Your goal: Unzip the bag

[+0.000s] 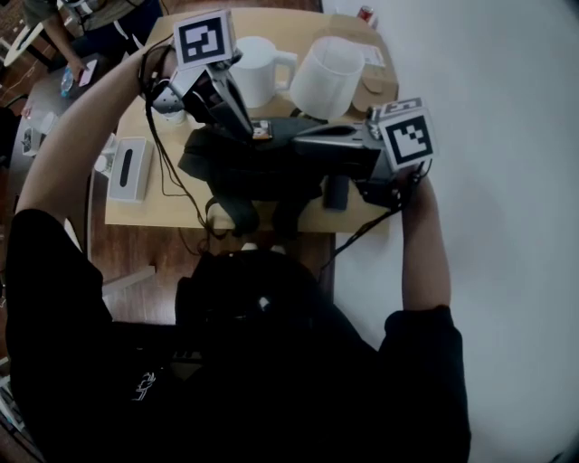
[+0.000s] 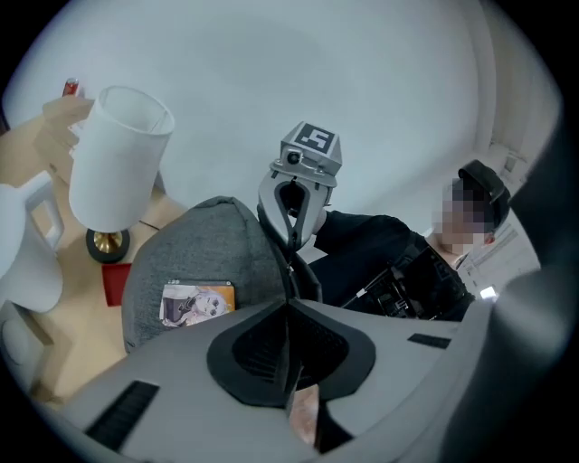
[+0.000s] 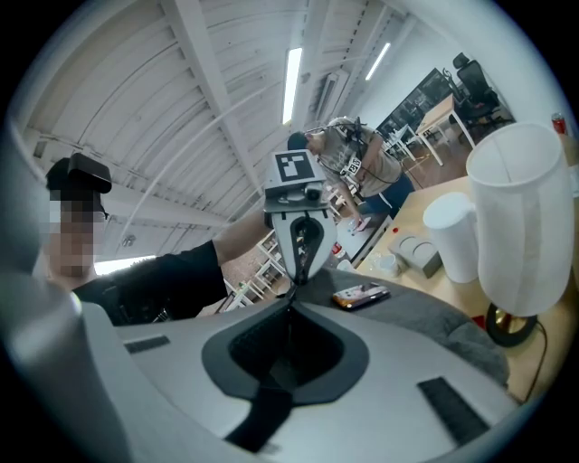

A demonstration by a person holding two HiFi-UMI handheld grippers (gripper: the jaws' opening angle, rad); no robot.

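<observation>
A dark grey bag point(image 1: 244, 176) with a small picture card point(image 2: 197, 301) on it stands on the wooden table point(image 1: 149, 212). My left gripper point(image 1: 256, 134) reaches in from the upper left and meets the bag's top. In the left gripper view its jaws are shut on a thin tan tab point(image 2: 303, 418), which looks like the zipper pull. My right gripper point(image 1: 300, 141) comes from the right, tip to tip with the left one. Its jaws are shut on a black strap point(image 3: 258, 416) of the bag. The zipper line itself is hidden behind the jaws.
A white jug point(image 1: 261, 68) and a white lamp shade point(image 1: 327, 77) stand just behind the bag. A grey box point(image 1: 129, 169) lies at the table's left edge. A red can point(image 1: 365, 14) sits at the far corner. A black cable hangs over the near edge.
</observation>
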